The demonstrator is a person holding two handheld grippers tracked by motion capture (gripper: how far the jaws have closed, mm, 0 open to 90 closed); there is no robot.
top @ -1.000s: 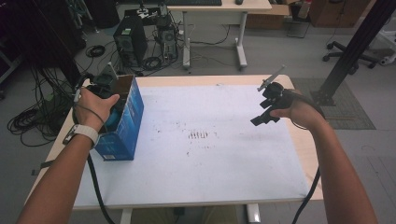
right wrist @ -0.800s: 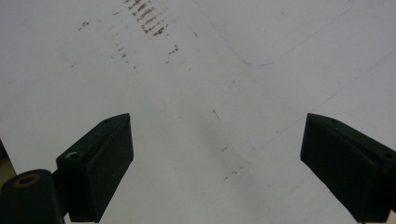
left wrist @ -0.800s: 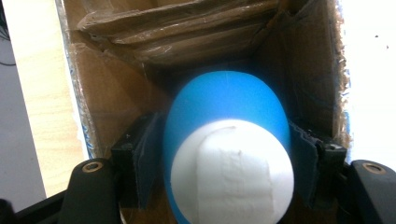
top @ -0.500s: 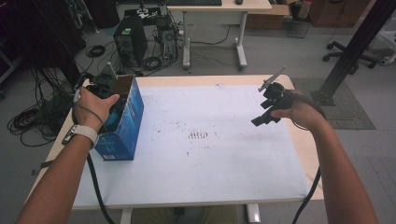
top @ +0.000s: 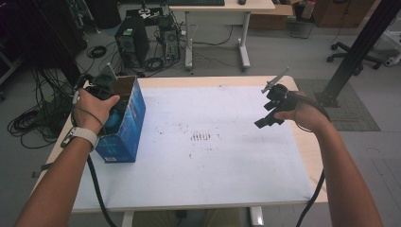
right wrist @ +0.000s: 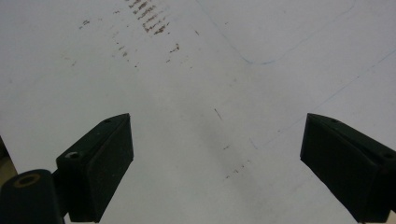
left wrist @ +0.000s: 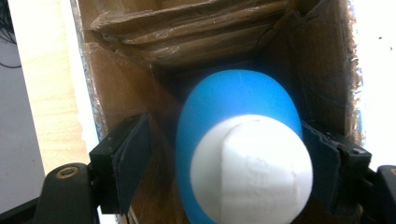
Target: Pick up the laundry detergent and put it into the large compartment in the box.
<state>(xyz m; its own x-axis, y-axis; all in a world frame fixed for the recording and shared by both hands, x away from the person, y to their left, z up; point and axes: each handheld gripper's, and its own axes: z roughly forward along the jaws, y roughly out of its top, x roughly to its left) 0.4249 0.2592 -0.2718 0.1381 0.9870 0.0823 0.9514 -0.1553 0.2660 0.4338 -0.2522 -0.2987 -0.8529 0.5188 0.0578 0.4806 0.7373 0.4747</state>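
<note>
Left tongs [left wrist: 224, 154], down in the blue box [top: 124, 124], have just been opening; blue-and-white bottle [left wrist: 243, 154] sits loose between the jaws, released. Right tongs [top: 267, 111] gape empty above tabletop [top: 213, 175].

The high view looks down over the table [top: 203, 189]; each tool's camera peers closely between its own jaws, sharing that table.

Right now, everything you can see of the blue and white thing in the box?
The blue and white object is smooth and rounded, egg-like: blue matte body, white domed end facing the left gripper view's camera. It sits inside the open cardboard box, between the left tongs, whose jaws have just been opening; the left jaw stands clear, contact at the right one is unclear.
</note>
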